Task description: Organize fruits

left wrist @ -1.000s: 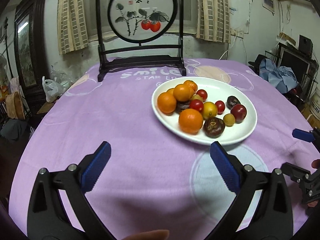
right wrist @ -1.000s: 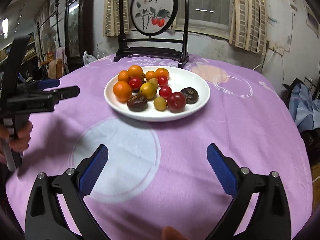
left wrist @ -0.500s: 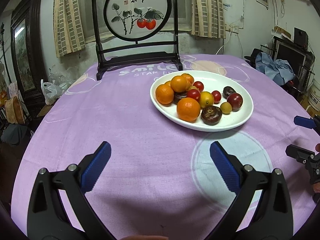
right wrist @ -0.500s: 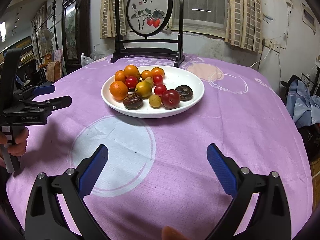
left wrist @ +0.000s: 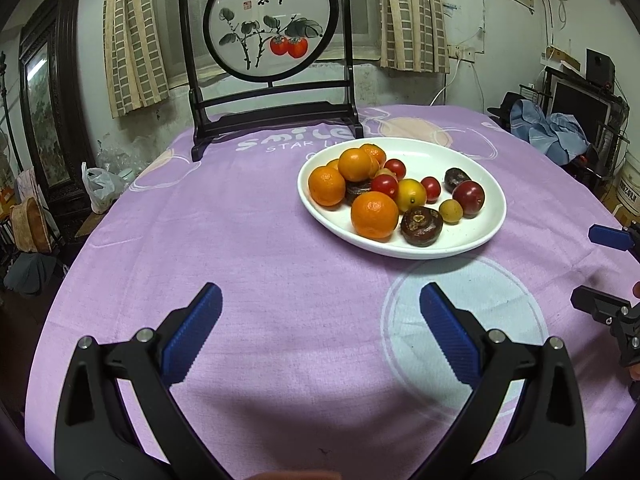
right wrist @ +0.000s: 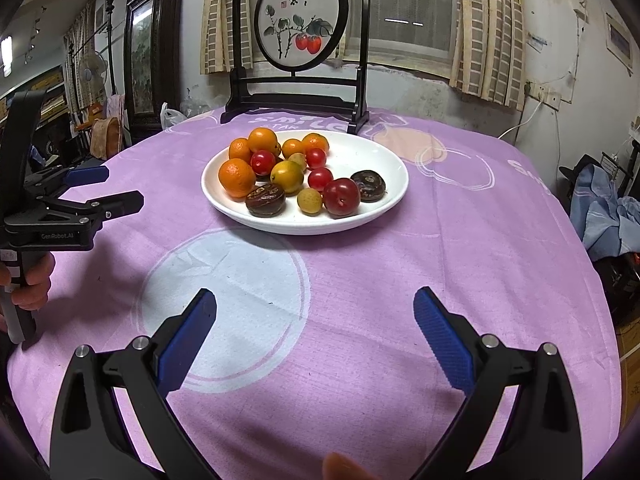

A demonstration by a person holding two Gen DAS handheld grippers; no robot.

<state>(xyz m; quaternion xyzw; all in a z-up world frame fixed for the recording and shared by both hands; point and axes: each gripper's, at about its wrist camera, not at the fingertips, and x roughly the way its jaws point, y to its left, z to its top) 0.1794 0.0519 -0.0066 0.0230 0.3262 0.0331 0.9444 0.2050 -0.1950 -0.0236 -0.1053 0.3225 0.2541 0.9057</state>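
Where the two fisheye views begin, the left tool point(left wrist: 320, 320) and the right tool point(right wrist: 315, 316) each hover above the purple cloth-covered counter point(left wrist: 260, 248), both released, their blue ribbed pads point(left wrist: 192, 332) spread wide with nothing between them. Seen from the right wrist, the left tool point(right wrist: 104, 188) is held at the left edge by a hand point(right wrist: 34, 280); seen from the left wrist, the right tool point(left wrist: 600, 268) enters at the right edge. Beyond the pale blue printed circle point(right wrist: 228, 280) on the cloth sits the shallow white ceramic plate point(left wrist: 476, 240), well apart from both tools. On it lie the fruits: several orange mandarins point(left wrist: 374, 215) heaped toward its left, small red tomatoes point(left wrist: 384, 185) among them, a yellow round fruit point(left wrist: 411, 195), a small yellow-green fruit point(left wrist: 451, 211), a dark red plum point(left wrist: 469, 198) and dark brown wrinkled fruits point(left wrist: 421, 226). Behind the plate stands a dark wooden screen with a round persimmon painting point(left wrist: 272, 24); striped curtains point(left wrist: 132, 40) hang on the far wall.
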